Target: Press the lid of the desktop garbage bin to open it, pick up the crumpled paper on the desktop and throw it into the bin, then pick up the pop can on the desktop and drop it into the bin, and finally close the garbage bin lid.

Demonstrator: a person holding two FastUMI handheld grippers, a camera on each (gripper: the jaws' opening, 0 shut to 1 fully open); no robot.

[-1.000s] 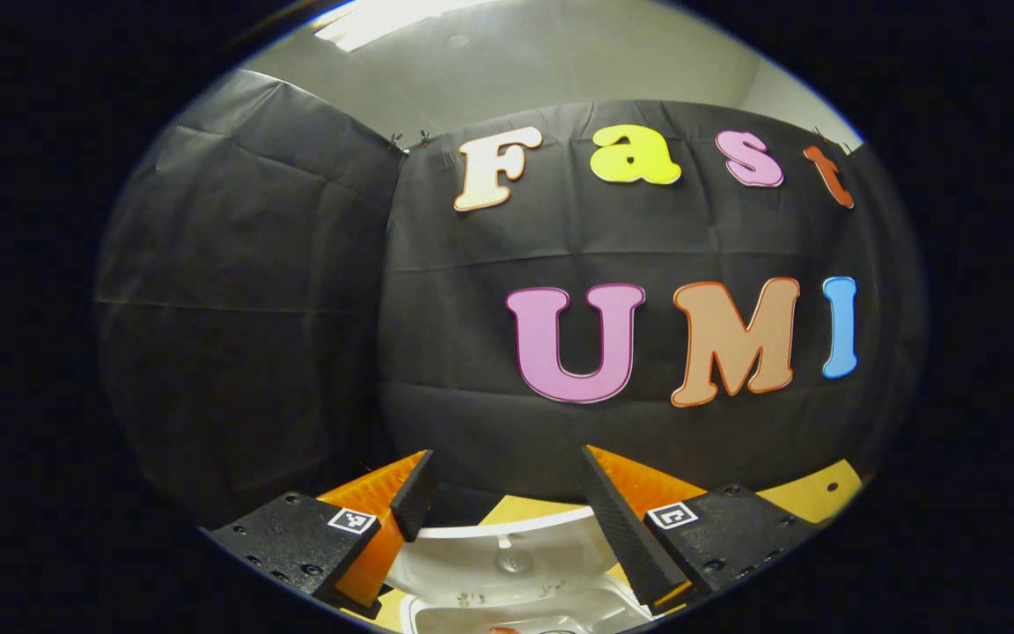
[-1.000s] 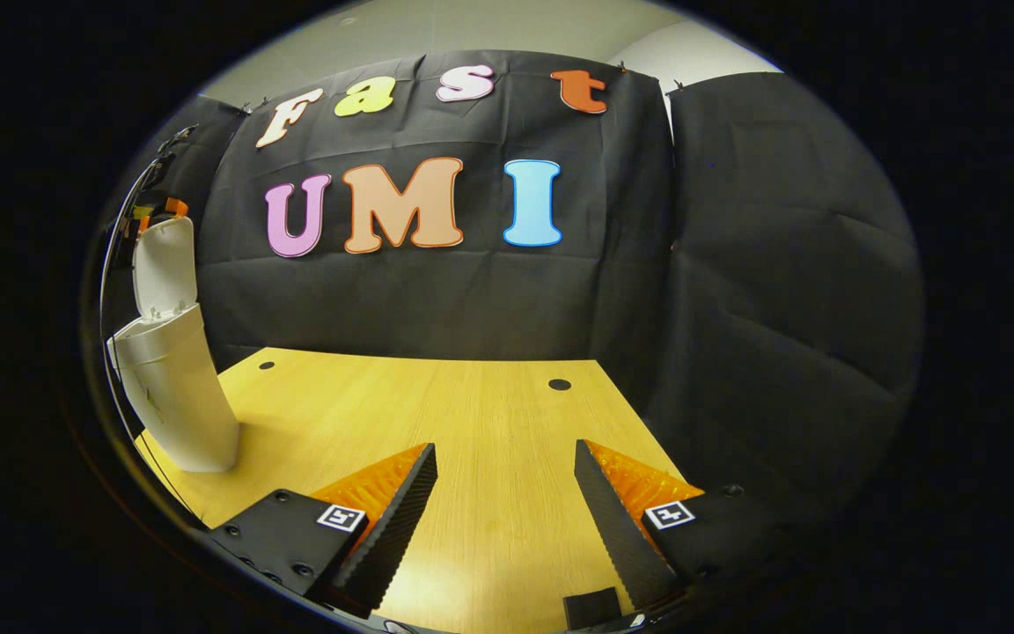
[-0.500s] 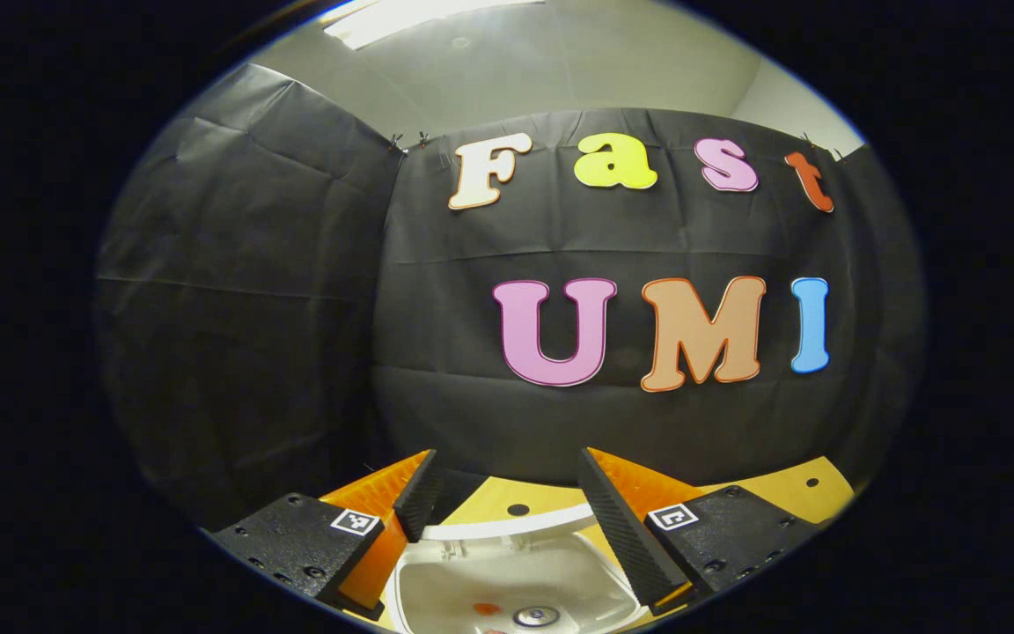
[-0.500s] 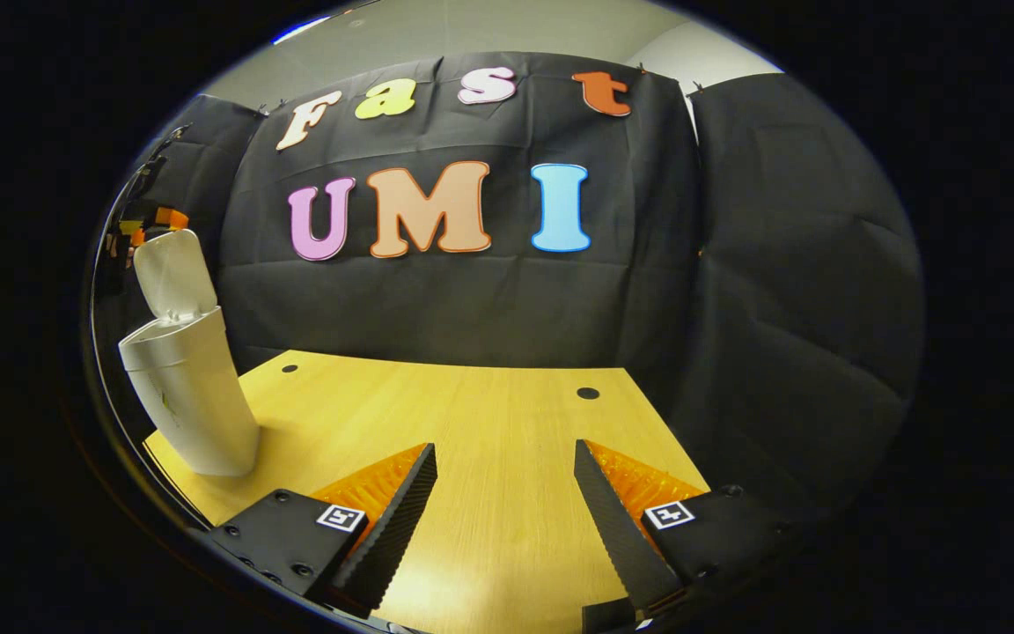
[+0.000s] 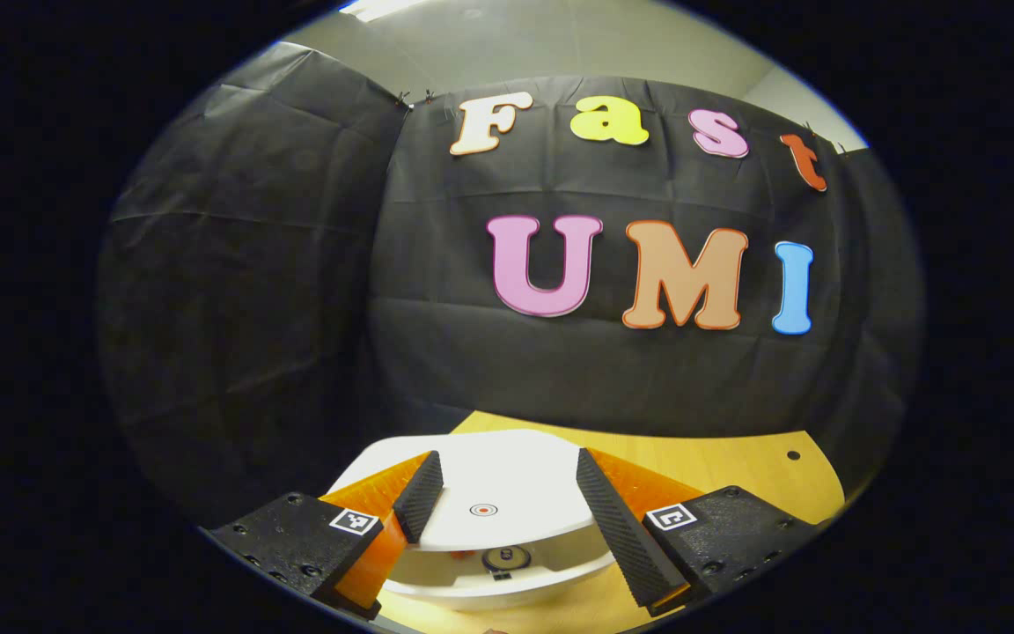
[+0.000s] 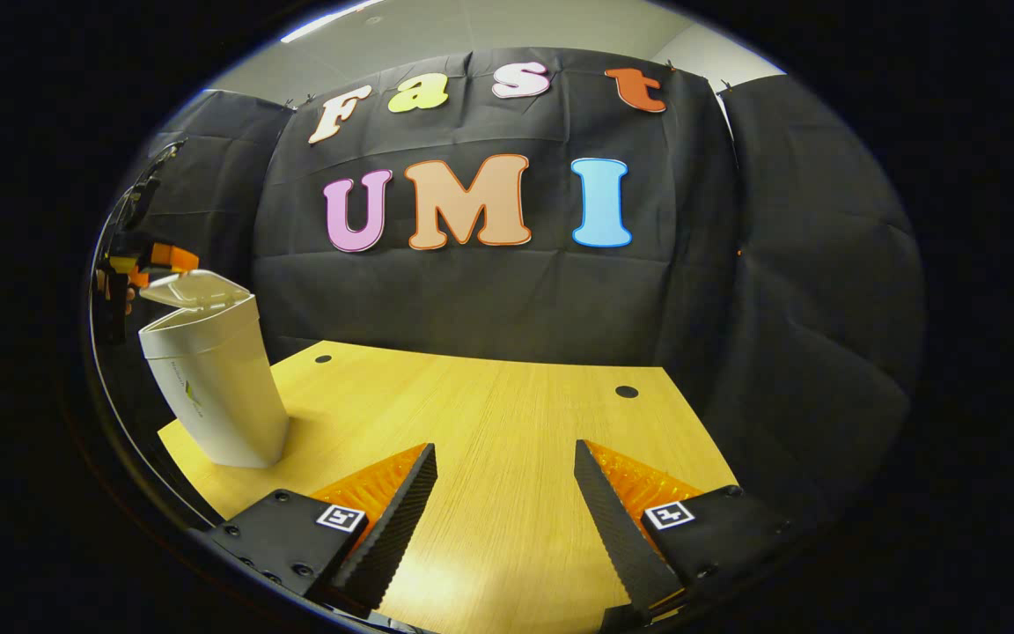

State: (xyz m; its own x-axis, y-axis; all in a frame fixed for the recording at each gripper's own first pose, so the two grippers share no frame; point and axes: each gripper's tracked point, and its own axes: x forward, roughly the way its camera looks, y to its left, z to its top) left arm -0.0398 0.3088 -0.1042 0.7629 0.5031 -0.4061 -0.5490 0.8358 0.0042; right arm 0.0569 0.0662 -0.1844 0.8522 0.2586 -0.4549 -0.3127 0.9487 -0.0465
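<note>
The white desktop bin (image 6: 212,387) stands at the table's left edge in the right gripper view. Its lid (image 6: 194,289) is tilted almost flat over the rim. My left gripper (image 6: 164,260) shows small just behind that lid. In the left gripper view the lid (image 5: 507,502) lies right under and between my fingers, with a narrow gap to the bin's rim (image 5: 507,586) below it. My left gripper (image 5: 508,456) is open and holds nothing. My right gripper (image 6: 504,449) is open above the bare wooden table (image 6: 489,396), well to the right of the bin.
Black cloth walls close in the table on the far side and the right. Two small dark holes (image 6: 627,391) sit near the table's back edge. The table's front left edge runs close by the bin's foot.
The bin's lid has swung from upright down to nearly flat, and my left gripper has come down over it. The right gripper has shifted only slightly and stays open.
</note>
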